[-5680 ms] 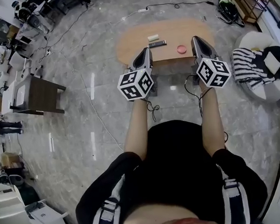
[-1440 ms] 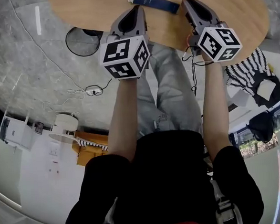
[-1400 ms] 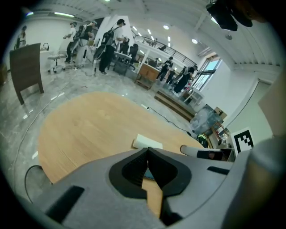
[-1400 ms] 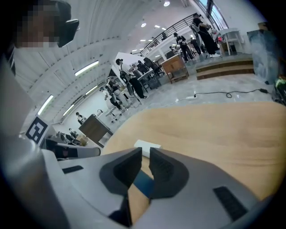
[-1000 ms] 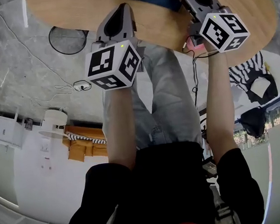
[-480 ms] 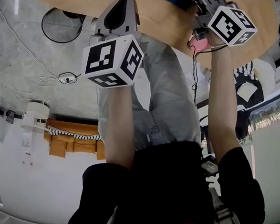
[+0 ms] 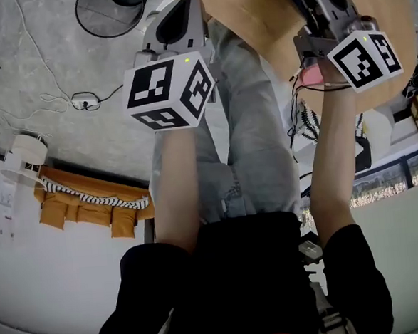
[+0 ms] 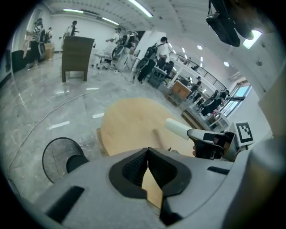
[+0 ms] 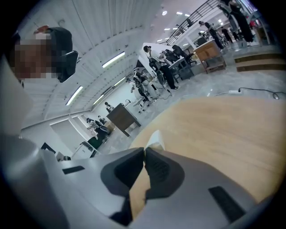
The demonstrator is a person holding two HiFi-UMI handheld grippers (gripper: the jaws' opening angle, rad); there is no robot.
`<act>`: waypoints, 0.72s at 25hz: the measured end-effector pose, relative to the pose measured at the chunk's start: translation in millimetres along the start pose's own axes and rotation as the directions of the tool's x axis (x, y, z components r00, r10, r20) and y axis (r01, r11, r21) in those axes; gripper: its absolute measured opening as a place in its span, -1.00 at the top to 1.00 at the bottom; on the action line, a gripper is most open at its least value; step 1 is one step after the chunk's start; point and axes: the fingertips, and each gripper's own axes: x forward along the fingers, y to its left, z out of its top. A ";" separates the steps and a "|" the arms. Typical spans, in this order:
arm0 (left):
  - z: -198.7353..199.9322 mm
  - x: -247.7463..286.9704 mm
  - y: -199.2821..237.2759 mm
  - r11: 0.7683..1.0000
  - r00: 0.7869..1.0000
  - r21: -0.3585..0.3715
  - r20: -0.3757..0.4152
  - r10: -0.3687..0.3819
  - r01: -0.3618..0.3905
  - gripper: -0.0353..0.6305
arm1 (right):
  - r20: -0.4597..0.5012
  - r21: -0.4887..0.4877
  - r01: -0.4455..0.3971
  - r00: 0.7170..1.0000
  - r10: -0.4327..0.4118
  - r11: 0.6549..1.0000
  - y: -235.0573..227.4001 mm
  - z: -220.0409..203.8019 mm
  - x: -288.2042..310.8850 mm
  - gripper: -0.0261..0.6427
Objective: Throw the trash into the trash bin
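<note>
A: The right gripper (image 9: 144, 151) is pinching a white piece of trash (image 9: 155, 139) at its jaw tips, above the wooden table (image 9: 223, 129).
B: And the left gripper (image 8: 147, 151)?
A: Its jaws are pressing together, tip to tip; the wire trash bin (image 8: 56, 150) is standing below-left of it.

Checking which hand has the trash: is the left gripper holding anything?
No, the jaws of the left gripper meet with nothing between them.

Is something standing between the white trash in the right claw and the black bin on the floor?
Probably the left claw: shut and empty, it hangs between the right claw, shut on the white trash, and the black bin. The trash is over the table; the bin stands on the floor beside its edge.
</note>
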 end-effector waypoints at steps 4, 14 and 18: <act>3.6 -28.5 38.0 0.998 0.998 -0.045 0.034 0.048 -0.046 0.87 | -0.040 -0.030 -0.079 0.996 0.078 0.996 51.3 -12.3 27.8 0.87; -12.6 -106.1 168.9 0.971 0.976 -0.132 0.058 0.210 -0.201 0.87 | -0.241 -0.048 -0.259 0.940 0.240 0.965 190.2 -97.7 123.0 0.87; -24.4 -131.0 200.7 0.952 0.966 -0.204 0.071 0.248 -0.229 0.87 | -0.320 -0.048 -0.262 0.918 0.233 0.964 218.1 -140.0 146.7 0.87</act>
